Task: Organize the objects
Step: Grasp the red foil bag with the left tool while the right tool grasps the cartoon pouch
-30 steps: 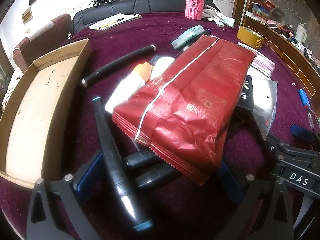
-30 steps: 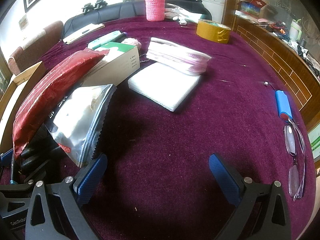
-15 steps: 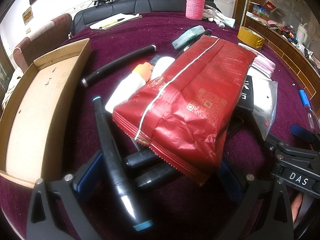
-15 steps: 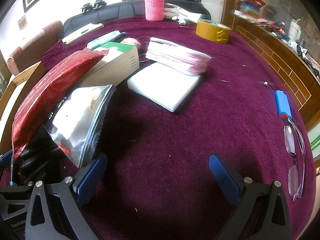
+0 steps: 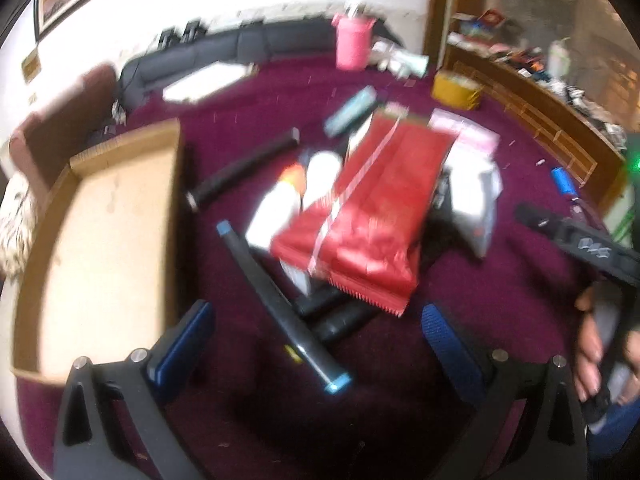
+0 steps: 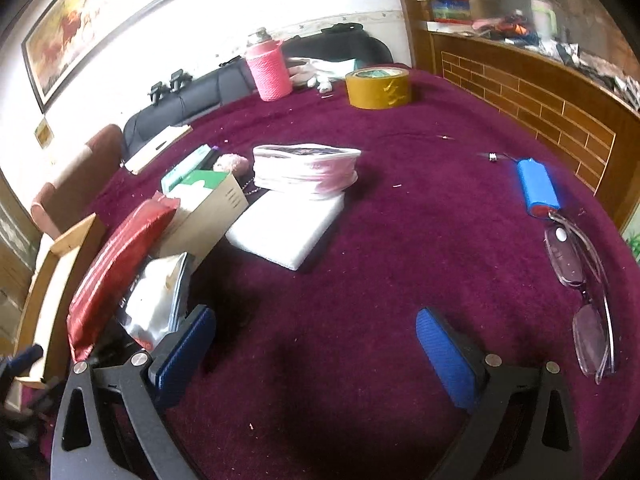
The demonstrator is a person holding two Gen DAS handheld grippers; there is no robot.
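My left gripper [image 5: 316,344] is open and empty, raised above a pile on the purple cloth. A black marker with blue ends [image 5: 280,304] lies between its fingers, lower down. A red foil packet [image 5: 368,208] lies on other markers and white bottles [image 5: 276,204]. An empty cardboard tray [image 5: 104,232] sits to the left. My right gripper [image 6: 316,352] is open and empty over bare cloth. The red packet [image 6: 116,264] and a silver pouch [image 6: 160,300] are at its left. The left view is blurred.
A white foam pad [image 6: 288,228], a pink pouch [image 6: 306,170] and a green-white box [image 6: 204,200] lie mid-table. Yellow tape [image 6: 378,88] and a pink bottle [image 6: 268,72] stand at the back. A blue case [image 6: 536,188] and glasses [image 6: 580,284] lie right.
Both grippers have lifted and pulled back from the pile. The left view now sits higher and is motion-blurred. The right view has tilted up. The objects have not moved.
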